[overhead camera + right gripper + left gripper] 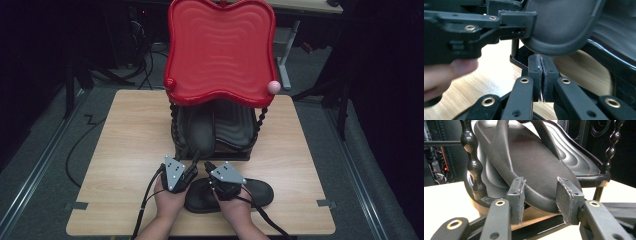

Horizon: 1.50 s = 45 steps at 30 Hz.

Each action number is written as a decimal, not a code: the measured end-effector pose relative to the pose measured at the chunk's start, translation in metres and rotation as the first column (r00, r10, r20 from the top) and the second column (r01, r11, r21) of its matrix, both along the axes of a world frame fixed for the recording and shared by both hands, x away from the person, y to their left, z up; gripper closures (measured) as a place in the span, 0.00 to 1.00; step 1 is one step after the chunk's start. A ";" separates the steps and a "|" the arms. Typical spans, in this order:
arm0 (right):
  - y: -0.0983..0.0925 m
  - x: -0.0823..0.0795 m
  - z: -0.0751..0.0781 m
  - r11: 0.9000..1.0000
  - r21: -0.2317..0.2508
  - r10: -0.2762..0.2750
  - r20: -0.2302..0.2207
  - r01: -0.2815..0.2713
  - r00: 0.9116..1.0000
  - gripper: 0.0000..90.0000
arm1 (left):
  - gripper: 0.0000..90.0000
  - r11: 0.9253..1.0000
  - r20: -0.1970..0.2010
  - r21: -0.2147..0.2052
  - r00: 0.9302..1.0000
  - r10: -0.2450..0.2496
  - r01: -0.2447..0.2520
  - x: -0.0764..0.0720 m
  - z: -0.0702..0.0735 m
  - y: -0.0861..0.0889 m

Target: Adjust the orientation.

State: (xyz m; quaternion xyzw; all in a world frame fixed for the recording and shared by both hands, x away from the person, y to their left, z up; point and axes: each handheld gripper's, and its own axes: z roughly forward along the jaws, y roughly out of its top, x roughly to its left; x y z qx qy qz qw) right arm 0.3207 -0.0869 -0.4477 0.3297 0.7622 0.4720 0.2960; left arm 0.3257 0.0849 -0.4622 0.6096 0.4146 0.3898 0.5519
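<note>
A black sandal is seen leaning in the lower black tray of a two-tier stand, under the red tray. Its heel is bracketed by the spread left hand-held gripper, not yet pinched. A second sandal lies flat on the desk beside the right hand-held gripper, which is pressed together, empty. A grasp or release is judged in hand; which one cannot be told.

red tray is hiding most of rack's lower shelf; sandal toe is running off top edge.
</note>
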 end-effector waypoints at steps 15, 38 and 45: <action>-0.014 0.057 0.036 0.987 0.134 -0.101 0.090 0.089 0.991 0.75 | 0.65 1.000 0.025 0.027 1.000 0.005 -0.006 0.001 -0.002 -0.001; 0.013 0.084 0.039 0.983 0.077 -0.176 0.081 0.170 0.981 0.95 | 0.98 0.987 -0.013 0.128 0.996 -0.094 0.095 -0.013 -0.014 -0.032; 0.012 0.086 0.040 0.980 0.095 -0.181 0.089 0.173 0.979 0.95 | 0.99 0.988 -0.005 0.148 0.999 -0.049 0.049 -0.010 -0.013 -0.018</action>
